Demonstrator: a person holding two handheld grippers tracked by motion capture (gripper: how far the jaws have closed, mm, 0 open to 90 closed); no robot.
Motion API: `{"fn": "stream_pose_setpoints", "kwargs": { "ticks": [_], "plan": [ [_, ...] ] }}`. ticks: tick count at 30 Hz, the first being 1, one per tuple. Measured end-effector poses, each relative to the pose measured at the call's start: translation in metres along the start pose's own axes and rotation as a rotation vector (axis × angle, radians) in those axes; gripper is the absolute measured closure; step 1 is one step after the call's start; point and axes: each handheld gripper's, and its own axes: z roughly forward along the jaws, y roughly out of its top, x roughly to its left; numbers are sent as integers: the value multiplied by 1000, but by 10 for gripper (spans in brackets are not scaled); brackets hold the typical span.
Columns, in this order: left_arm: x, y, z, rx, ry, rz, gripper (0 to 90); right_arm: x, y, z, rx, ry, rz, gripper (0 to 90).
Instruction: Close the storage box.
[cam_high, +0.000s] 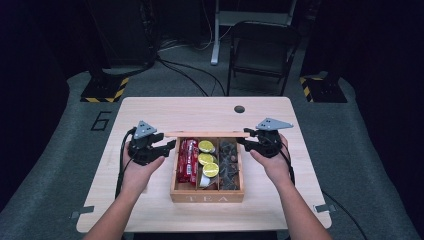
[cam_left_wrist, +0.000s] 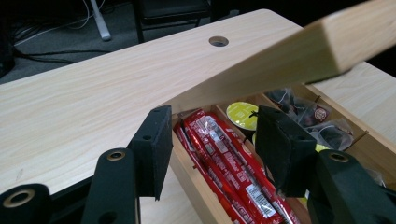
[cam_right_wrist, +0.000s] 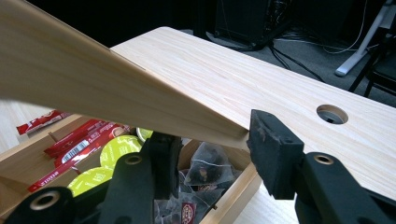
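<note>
The right gripper (cam_high: 246, 141) pinched the corner of the wooden lid (cam_right_wrist: 93, 88) and held it up. In the right gripper view its two black pads sat on each side of the lid's end, pressing on the wood. The left gripper (cam_high: 167, 146) was spread open with nothing between its jaws. It hung near the other end of the lid, by the left side of the tea box (cam_high: 207, 197).

The box stood in the middle of the table (cam_high: 150, 112), between the two hands. The lid was hinged along the far side of the box and stood part way open, tilted over the things inside. Inside were red packets (cam_high: 188, 160), round yellow-green pods (cam_high: 206, 146) and dark tea bags (cam_high: 229, 162), each kind in its own part.

The lid looked stiff and hard, and likely not heavy. It would not bend or squash. The wood was smooth, so it could slip out of a weak grip. The best place to hold it seemed to be the front edge near a corner, far from the hinge, with one pad above and one below. Two holds, one at each end, would likely keep it from twisting.
</note>
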Motion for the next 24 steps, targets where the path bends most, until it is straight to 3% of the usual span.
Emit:
{"fn": "stream_pose_setpoints", "kwargs": {
  "ticks": [6,10,24],
  "plan": [
    [-6,8,-3,-25,3,25,472,0,0,0,-1,0,-3,540],
    [-10,12,-7,-39,-4,35,554,0,-1,0,-1,5,-6,538],
    [-9,13,-6,-39,0,42,556,0,-3,-9,-7,35,42,539]
  ]
}}
